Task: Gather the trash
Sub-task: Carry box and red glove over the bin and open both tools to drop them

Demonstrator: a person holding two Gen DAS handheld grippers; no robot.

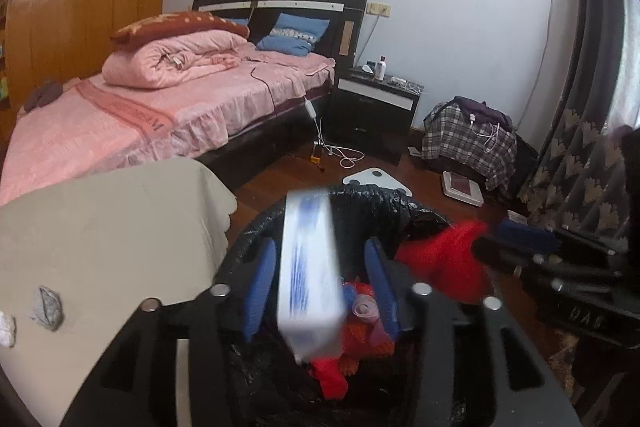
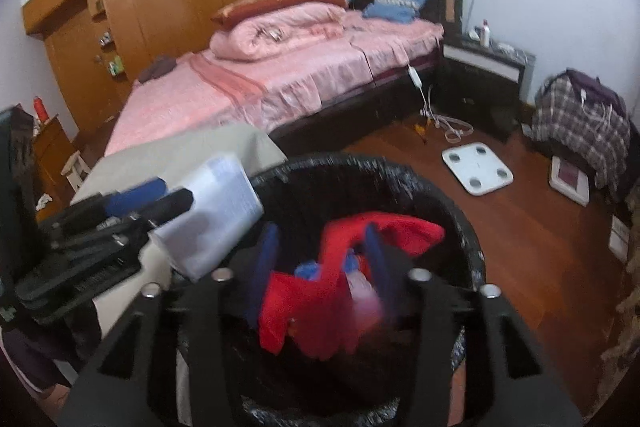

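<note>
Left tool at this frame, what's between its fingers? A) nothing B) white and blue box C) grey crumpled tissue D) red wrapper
B: the white and blue box stands between the left tool's blue fingers, above the black-lined bin that already holds red trash.

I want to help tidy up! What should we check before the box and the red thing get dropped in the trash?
1. White box over the bin: ok in the left wrist view.
2. Left gripper gripping the box: cannot tell; the fingers sit apart from its sides and the box is blurred.
3. Red wrapper over the bin: ok.
4. Right gripper gripping the wrapper: cannot tell, it is blurred.
5. Black liner over the bin rim: ok where visible.
6. Trash left on the beige cloth: not ok, a crumpled grey scrap remains.
</note>
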